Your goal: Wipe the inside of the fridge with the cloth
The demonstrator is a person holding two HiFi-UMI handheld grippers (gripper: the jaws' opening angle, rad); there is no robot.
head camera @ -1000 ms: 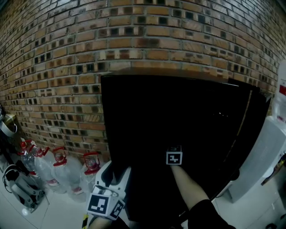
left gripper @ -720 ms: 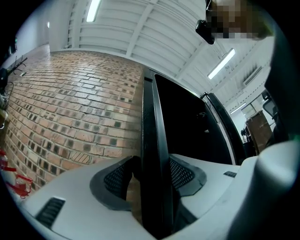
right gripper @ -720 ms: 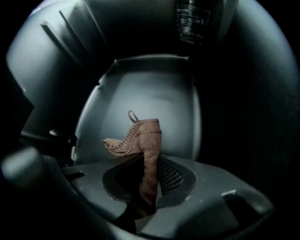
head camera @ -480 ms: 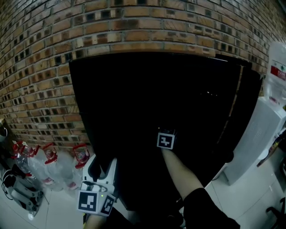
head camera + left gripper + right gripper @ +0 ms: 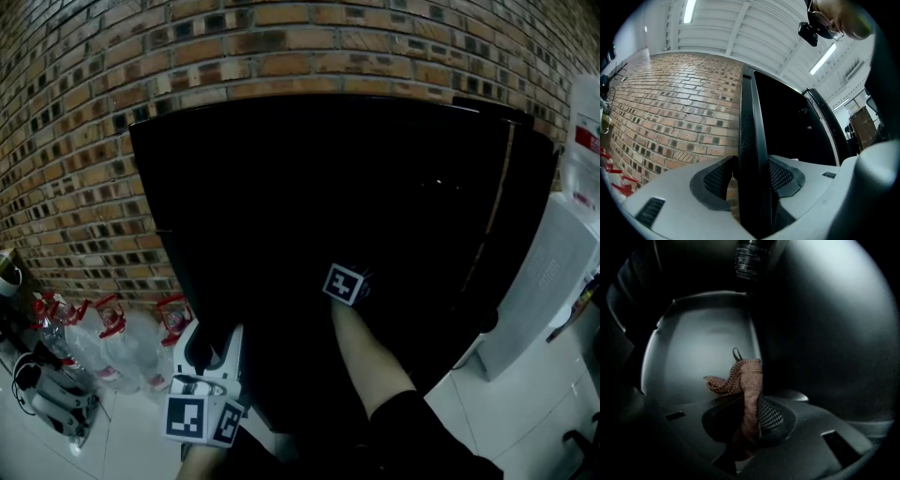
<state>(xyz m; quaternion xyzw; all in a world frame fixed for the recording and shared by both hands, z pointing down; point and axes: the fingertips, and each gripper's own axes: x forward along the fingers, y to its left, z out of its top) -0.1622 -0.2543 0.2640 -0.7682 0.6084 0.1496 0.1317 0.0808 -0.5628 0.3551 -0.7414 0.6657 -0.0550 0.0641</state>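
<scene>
Cloth [image 5: 749, 376]: pinched in the right gripper [image 5: 749, 420], deep inside the dark fridge [image 5: 375, 206], near a pale inner wall [image 5: 693, 348]. Can't tell if it's touching yet.
Right fingers [image 5: 771, 416]: clamped on the cloth's lower end, I guess so the free part does the wiping.
Cloth axis: runs up out of the fingers toward the far wall, top corner flopping left.
Left gripper [image 5: 214, 352]: fingers have just been closing and look snug on the fridge door [image 5: 749, 117] edge, probably to keep it open.

No legible text (label [image 5: 590, 139] perhaps blurred)
</scene>
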